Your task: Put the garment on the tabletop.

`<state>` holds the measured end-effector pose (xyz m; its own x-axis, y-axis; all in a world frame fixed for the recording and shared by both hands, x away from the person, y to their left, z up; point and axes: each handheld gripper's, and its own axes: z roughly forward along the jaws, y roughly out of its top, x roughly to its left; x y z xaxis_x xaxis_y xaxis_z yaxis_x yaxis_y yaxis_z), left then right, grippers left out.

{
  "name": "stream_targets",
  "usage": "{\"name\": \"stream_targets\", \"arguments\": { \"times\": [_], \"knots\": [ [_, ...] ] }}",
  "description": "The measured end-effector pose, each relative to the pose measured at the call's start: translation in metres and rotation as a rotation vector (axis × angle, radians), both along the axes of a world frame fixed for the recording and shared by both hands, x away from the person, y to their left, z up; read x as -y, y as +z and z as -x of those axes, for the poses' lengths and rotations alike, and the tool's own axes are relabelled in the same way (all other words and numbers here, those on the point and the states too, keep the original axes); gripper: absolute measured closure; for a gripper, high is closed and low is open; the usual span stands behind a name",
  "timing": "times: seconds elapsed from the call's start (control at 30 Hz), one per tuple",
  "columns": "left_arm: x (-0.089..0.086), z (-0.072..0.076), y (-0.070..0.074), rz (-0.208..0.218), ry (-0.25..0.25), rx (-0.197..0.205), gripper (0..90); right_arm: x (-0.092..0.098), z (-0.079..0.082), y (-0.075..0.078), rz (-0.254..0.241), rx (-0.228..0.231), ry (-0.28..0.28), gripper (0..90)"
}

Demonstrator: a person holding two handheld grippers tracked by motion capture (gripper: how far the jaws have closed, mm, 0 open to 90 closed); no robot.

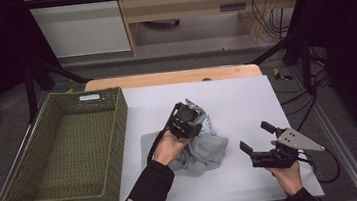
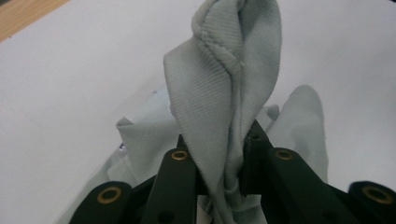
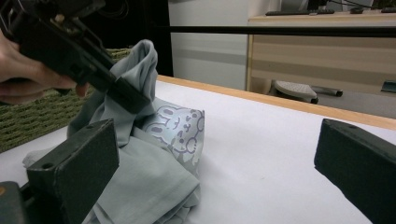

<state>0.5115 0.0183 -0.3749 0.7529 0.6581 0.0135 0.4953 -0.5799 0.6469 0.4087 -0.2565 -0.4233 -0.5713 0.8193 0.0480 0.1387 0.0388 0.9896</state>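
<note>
Between the clenched jaws of the left gripper (image 2: 219, 172): ribbed edge of a grey garment (image 2: 224, 93), pinched and raised off the white table (image 1: 246, 98), prob. to lift it free; rest lies crumpled below and just beside the jaws. Right gripper (image 1: 256, 137): jaws released, nothing betw. them, held off to the garment's side, likely waiting. Garment type unclear, print part-hidden in folds; woven basket (image 1: 113, 117) apart, purpose unknown w/o task.

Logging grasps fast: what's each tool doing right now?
Left tool: closed on the grey garment.
Right tool: open, holding nothing.
</note>
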Motion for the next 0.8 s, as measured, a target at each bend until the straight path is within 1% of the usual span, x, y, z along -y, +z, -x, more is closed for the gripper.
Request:
{"name": "stream_targets", "arguments": {
  "times": [0.03,0.07,0.1,0.13,0.17,0.2,0.23,0.27,0.3,0.33,0.37,0.4,0.43,0.47,0.5,0.53,0.57,0.6,0.63,0.67,0.7,0.73,0.77,0.8],
  "knots": [
    [0.000,0.000,0.000,0.000,0.000,0.000,75.1,0.000,0.000,0.000,0.000,0.000,0.000,0.3],
    [0.000,0.001,0.000,0.006,0.003,0.002,75.1,0.000,0.000,0.000,0.000,0.001,0.002,0.4],
    [-0.001,0.002,0.002,0.016,0.005,0.007,71.0,0.000,0.000,0.000,0.000,0.000,0.000,0.3],
    [-0.001,0.003,0.005,0.036,0.012,0.017,56.4,0.000,-0.001,0.000,0.001,0.004,0.001,0.3],
    [-0.004,0.005,0.015,0.062,0.000,0.033,48.7,0.000,-0.001,0.000,0.001,0.003,-0.001,0.3],
    [-0.004,0.006,0.019,0.069,-0.001,0.041,42.3,0.000,-0.001,0.000,-0.003,0.001,-0.002,0.3],
    [-0.005,0.008,0.026,0.073,-0.002,0.070,36.6,0.001,-0.001,0.000,-0.002,-0.002,-0.004,0.3],
    [-0.005,0.008,0.026,0.073,-0.002,0.070,33.2,0.001,-0.001,0.000,-0.009,-0.007,-0.009,0.3],
    [-0.007,0.012,0.036,0.072,-0.009,0.105,30.0,0.001,-0.001,0.000,-0.007,-0.007,-0.011,0.3],
    [-0.007,0.015,0.042,0.089,-0.005,0.124,26.5,0.001,0.000,0.001,-0.006,-0.010,-0.012,0.3],
    [-0.008,0.017,0.047,0.110,0.001,0.136,24.5,0.001,0.000,0.001,-0.011,-0.009,-0.009,0.3],
    [-0.008,0.017,0.047,0.110,0.001,0.136,22.2,0.001,0.000,0.001,-0.011,-0.009,-0.009,0.3],
    [-0.010,0.019,0.051,0.125,0.004,0.141,19.7,0.002,-0.001,0.001,-0.004,-0.004,-0.002,0.3],
    [-0.015,0.022,0.058,0.150,0.024,0.176,18.5,0.001,-0.001,0.000,-0.003,-0.006,-0.004,0.3],
    [-0.015,0.022,0.058,0.150,0.024,0.176,17.4,0.001,-0.002,0.000,-0.002,-0.006,-0.003,0.3],
    [-0.021,0.025,0.061,0.180,0.037,0.193,16.2,0.001,-0.002,0.000,-0.001,-0.007,-0.002,0.3],
    [-0.021,0.025,0.061,0.180,0.037,0.193,15.7,0.001,-0.002,0.000,-0.001,-0.007,-0.002,0.3],
    [-0.026,0.027,0.062,0.199,0.046,0.211,15.2,0.001,-0.002,0.000,-0.002,-0.006,-0.003,0.3],
    [-0.035,0.031,0.061,0.233,0.055,0.231,14.4,0.001,-0.002,0.000,-0.001,-0.005,-0.002,0.3],
    [-0.038,0.034,0.061,0.242,0.059,0.244,13.8,0.001,-0.002,0.000,-0.001,-0.005,0.000,0.3],
    [-0.038,0.034,0.061,0.242,0.059,0.244,13.3,0.001,-0.002,0.000,-0.002,-0.005,-0.001,0.3],
    [-0.042,0.038,0.059,0.249,0.063,0.265,13.3,0.001,-0.002,0.000,-0.002,-0.005,-0.001,0.3],
    [-0.053,0.046,0.056,0.286,0.070,0.298,12.1,0.001,-0.002,0.000,-0.001,-0.006,0.000,0.3],
    [-0.053,0.046,0.056,0.286,0.070,0.298,11.6,0.000,-0.002,0.000,-0.001,-0.007,-0.001,0.3]
  ]
}}
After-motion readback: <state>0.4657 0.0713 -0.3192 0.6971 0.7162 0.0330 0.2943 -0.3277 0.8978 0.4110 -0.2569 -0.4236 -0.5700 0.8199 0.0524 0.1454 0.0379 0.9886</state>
